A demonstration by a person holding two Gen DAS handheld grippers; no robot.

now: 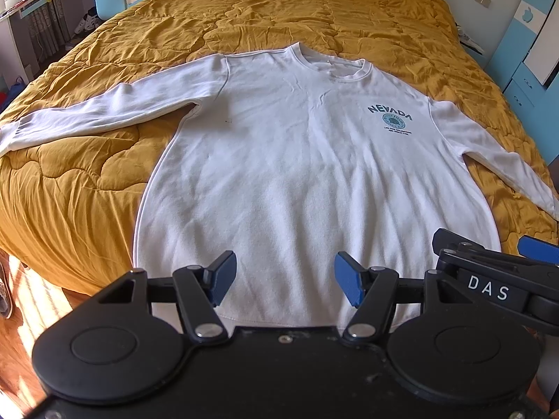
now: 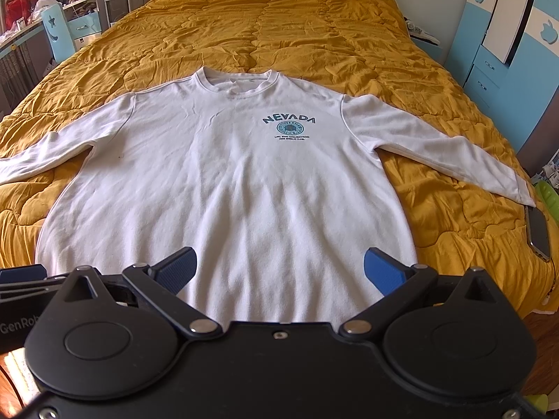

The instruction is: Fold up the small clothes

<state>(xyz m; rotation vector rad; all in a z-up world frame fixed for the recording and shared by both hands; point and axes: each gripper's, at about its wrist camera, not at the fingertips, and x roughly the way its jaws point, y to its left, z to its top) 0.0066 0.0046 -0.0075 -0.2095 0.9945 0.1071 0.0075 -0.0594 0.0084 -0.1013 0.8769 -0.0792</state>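
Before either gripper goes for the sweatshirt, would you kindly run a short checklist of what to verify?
1. White sweatshirt lies flat, print up, on the yellow quilt: ok.
2. Both sleeves spread out to the sides: ok.
3. Left gripper open, holding nothing: ok.
4. Right gripper open, holding nothing: ok.
5. Phone beside the right cuff, near the fold area: not ok.
6. Hem edge reachable: cannot tell, partly hidden by the grippers.

Phone (image 2: 537, 234) lies on quilt (image 2: 454, 216) beside sleeve cuff (image 2: 520, 192).
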